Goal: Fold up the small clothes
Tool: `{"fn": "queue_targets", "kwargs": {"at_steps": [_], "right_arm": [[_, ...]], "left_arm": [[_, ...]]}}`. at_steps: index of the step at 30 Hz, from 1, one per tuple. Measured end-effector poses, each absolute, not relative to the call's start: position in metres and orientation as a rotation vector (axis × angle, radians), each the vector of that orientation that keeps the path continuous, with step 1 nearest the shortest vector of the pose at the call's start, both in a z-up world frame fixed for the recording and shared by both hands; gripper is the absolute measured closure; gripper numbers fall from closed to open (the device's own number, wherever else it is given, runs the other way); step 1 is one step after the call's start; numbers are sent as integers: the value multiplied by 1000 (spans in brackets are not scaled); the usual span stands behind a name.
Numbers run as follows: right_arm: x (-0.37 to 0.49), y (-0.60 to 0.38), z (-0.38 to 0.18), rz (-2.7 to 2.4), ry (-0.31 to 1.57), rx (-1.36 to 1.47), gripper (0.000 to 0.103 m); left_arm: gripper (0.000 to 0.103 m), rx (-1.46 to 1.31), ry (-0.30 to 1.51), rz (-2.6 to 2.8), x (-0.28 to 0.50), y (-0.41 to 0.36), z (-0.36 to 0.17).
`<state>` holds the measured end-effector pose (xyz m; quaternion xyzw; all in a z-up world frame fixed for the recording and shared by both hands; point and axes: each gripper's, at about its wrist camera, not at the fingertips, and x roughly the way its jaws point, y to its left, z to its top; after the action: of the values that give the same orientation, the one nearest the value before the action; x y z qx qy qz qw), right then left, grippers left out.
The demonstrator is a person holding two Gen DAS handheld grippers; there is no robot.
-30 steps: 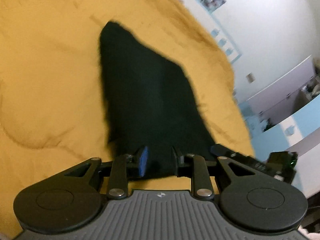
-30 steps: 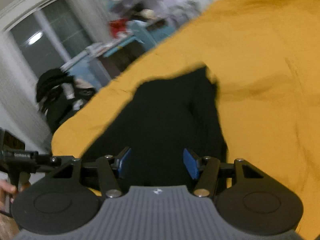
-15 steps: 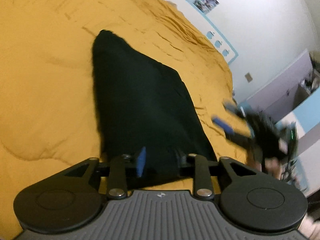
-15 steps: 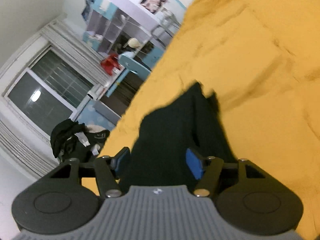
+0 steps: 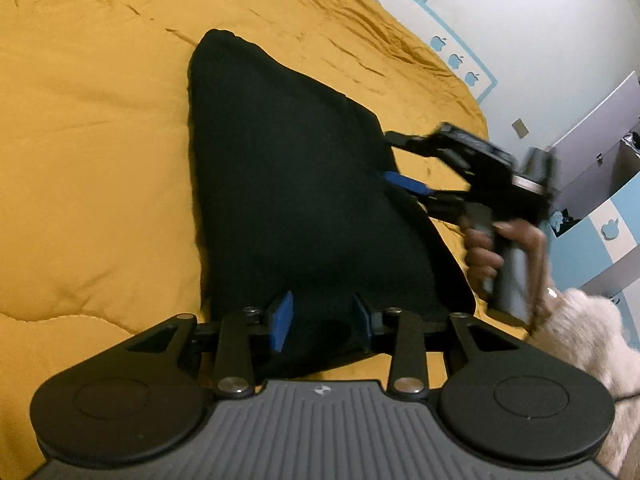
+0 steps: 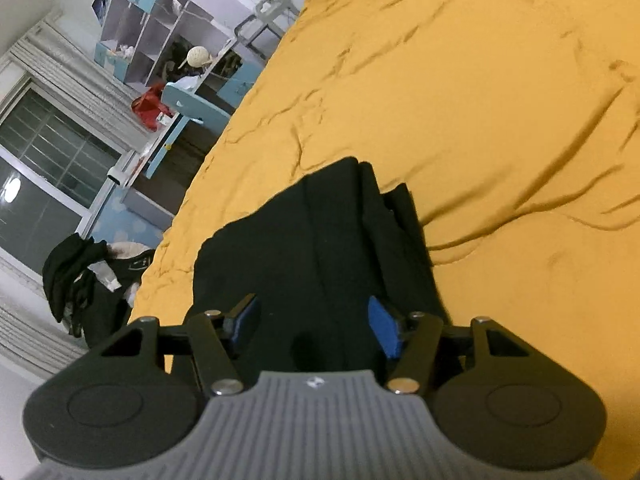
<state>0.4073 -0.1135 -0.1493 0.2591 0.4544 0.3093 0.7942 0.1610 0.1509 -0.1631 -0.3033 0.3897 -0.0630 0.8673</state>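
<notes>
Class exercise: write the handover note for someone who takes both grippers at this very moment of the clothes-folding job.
Left gripper: jaws partly apart around the near edge of the black garment; grip unclear.
Right gripper: open, over the garment's edge, holding nothing.
Garment lies on the yellow quilt, some layers already overlapping at one side.
Done: it is laid out, perhaps partly folded.
Left: take a corner in each gripper, finish the fold, smooth it flat.
</notes>
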Motion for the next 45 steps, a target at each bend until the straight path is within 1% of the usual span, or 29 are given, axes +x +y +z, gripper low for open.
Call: {"fn": "queue_targets", "kwargs": {"at_steps": [3, 4, 5, 6, 7, 11, 12, 13, 14, 16, 18, 21, 22, 24, 26, 29, 33, 34, 35, 37, 39, 41, 45], "right_arm": [[374, -128, -118, 696, 894, 501, 40], [359, -136, -109, 725, 869, 492, 39], [344, -146, -101, 747, 853, 486, 36], [330, -150, -95, 760, 845, 479, 32], [311, -161, -92, 770, 841, 477, 31], [268, -179, -109, 709, 849, 417, 31], [267, -180, -117, 687, 869, 413, 31], [267, -183, -127, 671, 896, 428, 32], [269, -185, -139, 674, 927, 448, 33], [273, -189, -149, 665, 944, 493, 34], [273, -191, -143, 634, 951, 541, 33], [259, -189, -112, 561, 920, 504, 32], [249, -184, -95, 517, 897, 436, 31], [224, -177, -70, 445, 846, 317, 22], [197, -167, -48, 388, 806, 217, 22], [162, -162, -26, 369, 764, 158, 21], [123, -157, -10, 329, 745, 69, 21], [114, -156, -8, 317, 743, 48, 21], [106, -156, -6, 309, 742, 31, 21], [91, -154, -3, 306, 739, -2, 21], [80, -153, -1, 308, 731, -34, 21], [72, -153, 1, 321, 729, -53, 21], [65, -152, 4, 339, 734, -62, 21]], "left_arm": [[60, -637, 803, -129, 154, 150, -151], [56, -633, 790, -125, 149, 150, -146], [49, -632, 781, -119, 145, 150, -143], [47, -636, 776, -122, 141, 150, -143], [47, -638, 775, -123, 138, 150, -144], [47, -642, 788, -115, 138, 151, -154], [46, -628, 787, -126, 140, 150, -156], [42, -613, 792, -139, 142, 149, -156], [40, -594, 802, -149, 144, 147, -155], [40, -574, 819, -138, 147, 144, -150], [40, -566, 835, -104, 145, 140, -139], [40, -526, 824, -53, 135, 127, -114], [37, -520, 813, -38, 132, 124, -109], [34, -516, 788, 9, 119, 115, -96], [34, -490, 772, 78, 105, 106, -83], [34, -423, 762, 153, 84, 89, -69], [34, -371, 795, 194, 62, 73, -59], [32, -348, 788, 207, 55, 67, -55], [28, -332, 780, 218, 50, 62, -52], [25, -319, 761, 241, 41, 56, -47], [25, -322, 738, 244, 32, 52, -41], [19, -324, 729, 245, 29, 50, -37], [19, -315, 741, 234, 28, 44, -36]]}}
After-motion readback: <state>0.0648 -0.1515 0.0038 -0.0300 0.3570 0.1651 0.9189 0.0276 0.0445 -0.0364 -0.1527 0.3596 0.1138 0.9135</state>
